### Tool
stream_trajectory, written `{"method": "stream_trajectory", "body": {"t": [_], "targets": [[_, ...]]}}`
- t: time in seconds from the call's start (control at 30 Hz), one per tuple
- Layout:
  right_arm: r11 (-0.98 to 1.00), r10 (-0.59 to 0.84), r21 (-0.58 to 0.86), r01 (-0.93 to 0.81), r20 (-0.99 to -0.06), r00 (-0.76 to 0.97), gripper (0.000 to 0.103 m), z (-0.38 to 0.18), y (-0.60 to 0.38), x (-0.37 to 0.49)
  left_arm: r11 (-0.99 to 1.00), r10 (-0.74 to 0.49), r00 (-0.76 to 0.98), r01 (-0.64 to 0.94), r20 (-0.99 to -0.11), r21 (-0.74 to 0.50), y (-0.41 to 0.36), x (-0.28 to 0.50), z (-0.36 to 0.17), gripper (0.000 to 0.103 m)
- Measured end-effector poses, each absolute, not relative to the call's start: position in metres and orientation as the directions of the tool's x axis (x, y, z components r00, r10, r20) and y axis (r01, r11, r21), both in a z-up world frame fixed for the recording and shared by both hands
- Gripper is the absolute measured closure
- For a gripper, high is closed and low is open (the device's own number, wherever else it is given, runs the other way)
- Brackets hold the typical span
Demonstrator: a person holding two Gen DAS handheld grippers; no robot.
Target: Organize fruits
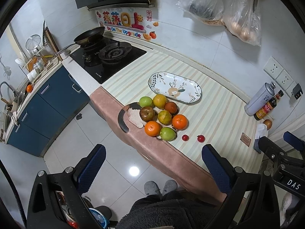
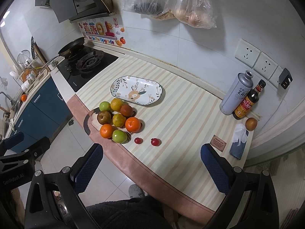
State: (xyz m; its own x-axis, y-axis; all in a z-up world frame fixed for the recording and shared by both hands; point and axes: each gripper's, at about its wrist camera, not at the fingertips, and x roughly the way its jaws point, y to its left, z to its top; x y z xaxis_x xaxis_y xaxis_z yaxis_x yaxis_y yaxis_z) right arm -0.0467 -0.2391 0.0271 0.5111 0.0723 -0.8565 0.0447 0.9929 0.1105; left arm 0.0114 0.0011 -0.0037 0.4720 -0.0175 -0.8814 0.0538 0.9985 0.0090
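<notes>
A pile of fruit (image 1: 162, 117) (image 2: 119, 120) lies on a cat-shaped mat (image 1: 131, 117) near the counter's front edge: oranges, green apples, a brown pear and yellow-green citrus. Two small red fruits (image 1: 193, 138) (image 2: 147, 141) lie to its right. An empty oval floral plate (image 1: 175, 87) (image 2: 136, 90) sits just behind the pile. My left gripper (image 1: 153, 153) is open and empty, held above the floor in front of the counter. My right gripper (image 2: 151, 152) is open and empty, above the counter's front edge, near the red fruits.
A gas stove (image 1: 106, 59) with a pan (image 1: 89, 36) is at the left. A metal can (image 2: 236, 93), a sauce bottle (image 2: 247, 101), a brown fruit (image 2: 251, 123) and a tissue-covered phone (image 2: 239, 145) stand at the right. Plastic bags (image 2: 171, 2) hang on the wall.
</notes>
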Motion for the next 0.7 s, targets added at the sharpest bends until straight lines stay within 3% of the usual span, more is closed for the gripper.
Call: {"method": "stream_trajectory", "body": {"t": [0.7], "targets": [[0.993,0.074,0.113,0.045,-0.857,0.510,0.000,0.0269,-0.2372,-0.0458,0.999,-0.018,0.471,0.054,-0.882,0.008,-0.0008,0.0119,-0.0034,0.000]]}}
